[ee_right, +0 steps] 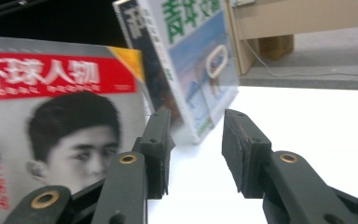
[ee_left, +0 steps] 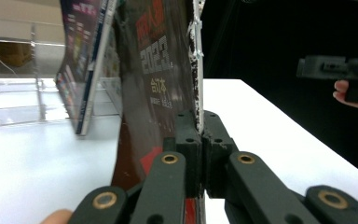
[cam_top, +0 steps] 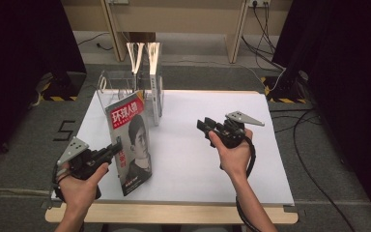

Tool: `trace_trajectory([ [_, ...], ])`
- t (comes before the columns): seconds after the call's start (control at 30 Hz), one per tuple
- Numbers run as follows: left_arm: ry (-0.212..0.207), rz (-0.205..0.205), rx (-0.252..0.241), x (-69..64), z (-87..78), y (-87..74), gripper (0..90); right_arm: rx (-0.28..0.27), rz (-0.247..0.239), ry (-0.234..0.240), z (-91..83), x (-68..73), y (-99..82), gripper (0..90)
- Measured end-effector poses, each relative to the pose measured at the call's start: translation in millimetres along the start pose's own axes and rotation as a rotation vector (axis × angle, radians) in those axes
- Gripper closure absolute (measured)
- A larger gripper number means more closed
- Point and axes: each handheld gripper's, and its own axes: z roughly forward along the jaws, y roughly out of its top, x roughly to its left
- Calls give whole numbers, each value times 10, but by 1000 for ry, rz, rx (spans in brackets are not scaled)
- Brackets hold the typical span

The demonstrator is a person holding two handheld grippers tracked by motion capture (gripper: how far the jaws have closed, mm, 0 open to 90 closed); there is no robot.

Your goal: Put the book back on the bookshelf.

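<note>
Nearest me, my left claw [cam_top: 117, 145] is clamped on the edge of the magazine [cam_top: 131, 141], which stands upright on the white table [cam_top: 198, 159] at its left side. My right claw [cam_top: 204, 126] hangs further right, jaws apart with nothing between them, pointing toward the magazine. Beyond, a second magazine [cam_top: 155, 99] leans in the clear rack [cam_top: 118, 82] at the table's far edge.

The magazine [cam_top: 130, 145] has a red title band with white characters, a yellow corner and a grey-toned portrait. Behind the magazine, a second magazine [ee_right: 193, 60] shows green lettering on blue and white. The table [cam_top: 198, 159] beneath is white; the rack [cam_top: 116, 82] behind is clear.
</note>
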Motion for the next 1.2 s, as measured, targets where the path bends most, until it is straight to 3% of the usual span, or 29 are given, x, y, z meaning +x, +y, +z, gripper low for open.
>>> trace_trajectory([
  [0.47,54,23,-55,173,-323,92,868,24,30,-83,-92,-294,-228,613],
  [0.7,81,38,-83,270,-439,168,867,46,69,-128,-148,-471,-404,615],
  [0.93,124,80,-93,352,-483,263,868,62,97,-150,-169,-593,-551,618],
  [1.1,125,69,-106,411,-447,288,869,82,107,-155,-132,-636,-637,621],
  [1.2,145,84,-110,450,-417,315,869,85,115,-156,-127,-644,-655,621],
])
